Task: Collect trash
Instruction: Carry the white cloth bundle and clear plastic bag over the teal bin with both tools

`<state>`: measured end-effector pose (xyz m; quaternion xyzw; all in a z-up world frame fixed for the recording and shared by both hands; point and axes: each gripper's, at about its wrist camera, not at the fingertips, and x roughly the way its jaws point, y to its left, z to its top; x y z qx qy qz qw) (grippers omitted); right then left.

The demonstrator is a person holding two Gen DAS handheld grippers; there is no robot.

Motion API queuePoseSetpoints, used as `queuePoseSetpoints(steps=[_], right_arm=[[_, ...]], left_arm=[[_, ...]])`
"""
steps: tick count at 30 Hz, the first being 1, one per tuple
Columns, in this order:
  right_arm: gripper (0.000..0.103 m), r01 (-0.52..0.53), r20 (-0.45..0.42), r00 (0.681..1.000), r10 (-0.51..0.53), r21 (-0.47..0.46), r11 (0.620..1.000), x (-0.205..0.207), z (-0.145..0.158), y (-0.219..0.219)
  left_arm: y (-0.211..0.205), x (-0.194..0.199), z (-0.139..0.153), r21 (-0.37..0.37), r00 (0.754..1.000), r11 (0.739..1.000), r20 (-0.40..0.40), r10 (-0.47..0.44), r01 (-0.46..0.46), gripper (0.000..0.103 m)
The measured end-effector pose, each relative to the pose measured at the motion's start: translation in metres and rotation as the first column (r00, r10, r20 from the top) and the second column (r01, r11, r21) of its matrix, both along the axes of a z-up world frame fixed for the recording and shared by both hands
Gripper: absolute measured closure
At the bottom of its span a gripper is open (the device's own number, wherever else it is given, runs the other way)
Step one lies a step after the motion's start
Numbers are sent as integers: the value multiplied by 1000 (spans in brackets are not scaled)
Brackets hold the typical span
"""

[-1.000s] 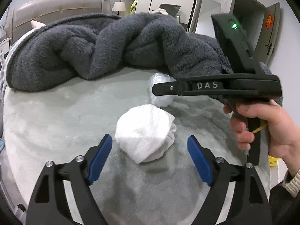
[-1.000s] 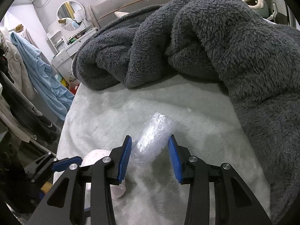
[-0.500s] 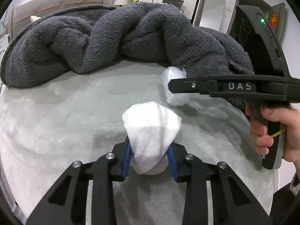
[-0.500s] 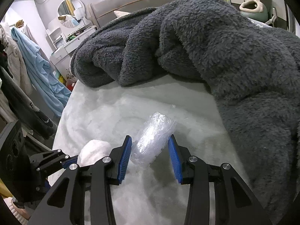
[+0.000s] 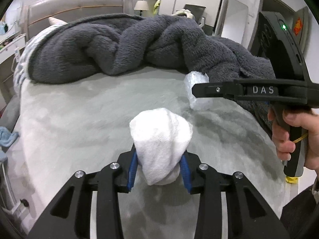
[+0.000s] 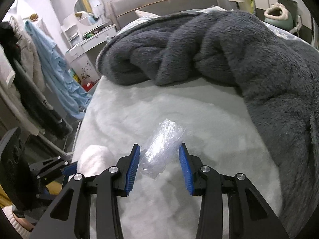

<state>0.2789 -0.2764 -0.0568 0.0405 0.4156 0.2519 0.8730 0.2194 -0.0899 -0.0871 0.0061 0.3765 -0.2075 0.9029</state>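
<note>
Two pieces of trash show in the left wrist view: one white paper wad (image 5: 160,141), pinched between the blue pads of the left gripper (image 5: 159,169) above the pale bed cover (image 5: 79,115), and one crumpled clear plastic wrap (image 5: 196,91) farther right, beside the single grey blanket (image 5: 119,47). The right gripper (image 5: 201,88) reaches across that wrap. In the right wrist view, the same plastic wrap (image 6: 161,151) sits between the right gripper's (image 6: 159,167) two pads (image 6: 131,169), which press its sides; the left gripper (image 6: 65,167) holds the paper wad (image 6: 92,159) at lower left
</note>
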Motion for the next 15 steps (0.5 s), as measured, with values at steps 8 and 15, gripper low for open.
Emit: queuePoseSetpoints(steps=[8,15], right_arm=[[62,-46,20,999,46,-28,999,-29,10,17],[62,-65,43,997,67,-50,997,-52,22,18]], left_arm=[[40,-43,18,-51,990,990,27,135,-134,63],[66,-72,23,-59,973,972,32,230,-228,63]])
